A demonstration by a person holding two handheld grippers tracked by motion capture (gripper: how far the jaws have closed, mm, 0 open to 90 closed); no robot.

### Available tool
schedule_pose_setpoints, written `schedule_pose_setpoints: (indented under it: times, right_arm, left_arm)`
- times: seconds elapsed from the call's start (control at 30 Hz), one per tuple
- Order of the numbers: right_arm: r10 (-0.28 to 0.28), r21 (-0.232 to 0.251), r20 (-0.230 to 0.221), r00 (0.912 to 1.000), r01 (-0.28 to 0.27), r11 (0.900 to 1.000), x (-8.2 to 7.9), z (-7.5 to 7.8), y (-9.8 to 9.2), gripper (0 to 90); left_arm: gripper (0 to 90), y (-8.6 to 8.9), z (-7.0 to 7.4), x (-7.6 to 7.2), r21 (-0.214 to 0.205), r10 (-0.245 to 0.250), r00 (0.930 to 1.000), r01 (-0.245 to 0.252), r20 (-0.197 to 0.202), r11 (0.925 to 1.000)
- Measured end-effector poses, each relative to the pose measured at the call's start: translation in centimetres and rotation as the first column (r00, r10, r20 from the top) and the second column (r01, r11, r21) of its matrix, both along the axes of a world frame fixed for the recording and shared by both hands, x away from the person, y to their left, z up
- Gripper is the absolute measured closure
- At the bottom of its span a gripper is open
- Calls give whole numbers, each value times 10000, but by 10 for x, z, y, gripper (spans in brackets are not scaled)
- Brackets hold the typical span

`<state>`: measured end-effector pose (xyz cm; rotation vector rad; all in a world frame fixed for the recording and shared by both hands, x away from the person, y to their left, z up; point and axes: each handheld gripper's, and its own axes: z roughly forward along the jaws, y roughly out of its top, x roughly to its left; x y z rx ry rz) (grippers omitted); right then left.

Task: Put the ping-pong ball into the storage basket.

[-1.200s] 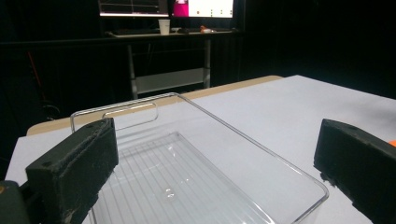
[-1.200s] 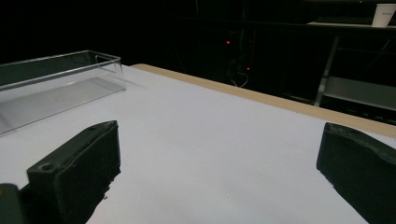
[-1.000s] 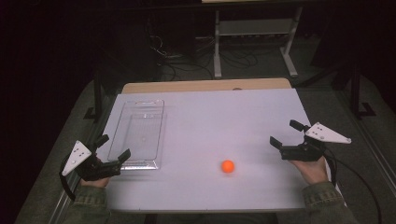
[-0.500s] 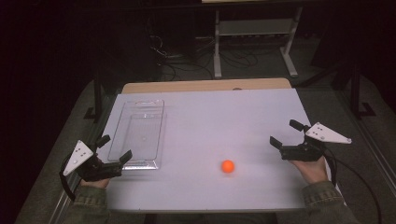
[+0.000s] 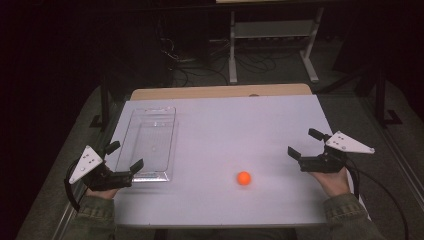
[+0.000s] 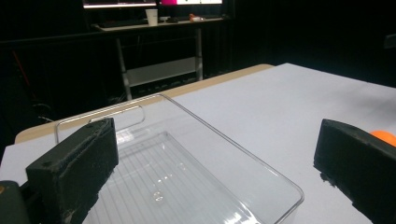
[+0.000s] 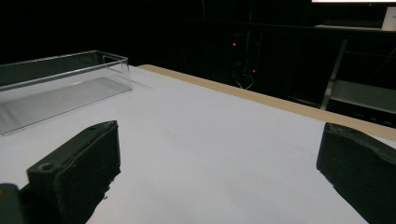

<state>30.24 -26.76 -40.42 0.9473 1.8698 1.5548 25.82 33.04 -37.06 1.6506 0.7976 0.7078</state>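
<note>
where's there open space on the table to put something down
The widest bare patch runs from the clear tray across to the right claw, all the way to the far edge of the table. The near strip is free either side of the orange ball. It is tightest where the left claw sits by the tray's near end.

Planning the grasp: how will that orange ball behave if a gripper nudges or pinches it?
The orange ball is round and sits free on the flat white table, so a nudge likely sends it rolling. It looks small and smooth, probably light; it may squirt out of an off-centre pinch.
</note>
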Motion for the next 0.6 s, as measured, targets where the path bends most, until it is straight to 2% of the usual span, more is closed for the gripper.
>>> schedule_pose_setpoints:
  times: [0.17, 0.3, 0.6]
  right_arm:
    - [-20, -2, 16, 10000, 20, 10000, 0, 0, 0, 0]
    - [-20, 14, 19, 10000, 20, 10000, 0, 0, 0, 0]
    - [17, -16, 23, 10000, -17, 10000, 0, 0, 0, 0]
  left_arm:
    - [0, -4, 3, 2, 115, -99, 10000, 99, -12, 9999]
    - [0, -8, 9, 4, 460, -253, 9997, 255, -39, 9986]
    - [0, -16, 18, 7, 653, -577, 9983, 582, -96, 9962]
